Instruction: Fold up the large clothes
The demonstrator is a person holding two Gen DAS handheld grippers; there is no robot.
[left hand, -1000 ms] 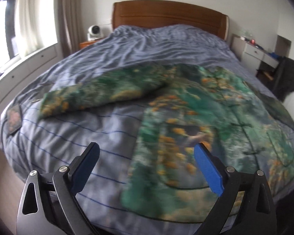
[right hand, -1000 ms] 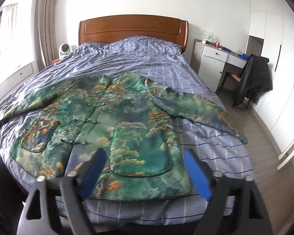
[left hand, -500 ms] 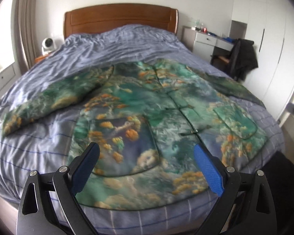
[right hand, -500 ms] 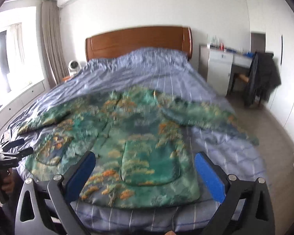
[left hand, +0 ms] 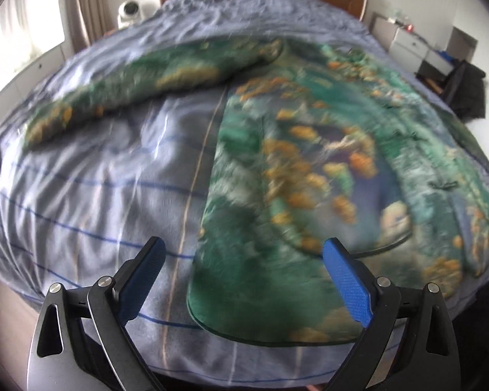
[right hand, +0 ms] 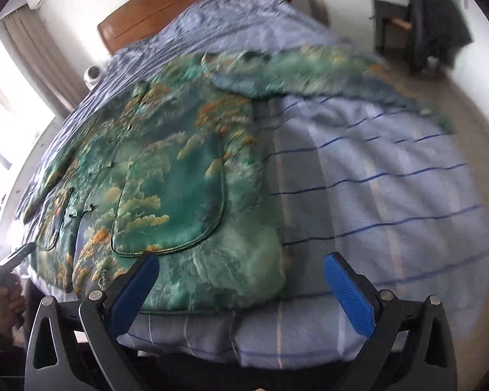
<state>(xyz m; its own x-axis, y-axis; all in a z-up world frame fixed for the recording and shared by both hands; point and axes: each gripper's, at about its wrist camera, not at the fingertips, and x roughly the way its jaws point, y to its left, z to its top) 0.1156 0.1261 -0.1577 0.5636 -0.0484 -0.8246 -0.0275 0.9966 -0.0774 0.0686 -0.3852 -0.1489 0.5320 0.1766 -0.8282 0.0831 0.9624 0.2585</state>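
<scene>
While the green patterned jacket [left hand: 326,163] lay spread flat on the blue striped bed [left hand: 97,179], both tongs hung over its near hem with nothing between them. The left tongs [left hand: 243,280] stood wide apart above the jacket's left bottom corner; the right tongs [right hand: 241,288] gaped fully above its right bottom corner.

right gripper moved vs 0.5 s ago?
Yes. The right gripper has dropped toward the jacket hem: the headboard sits higher in view, and the bed edge looms closer.
</scene>
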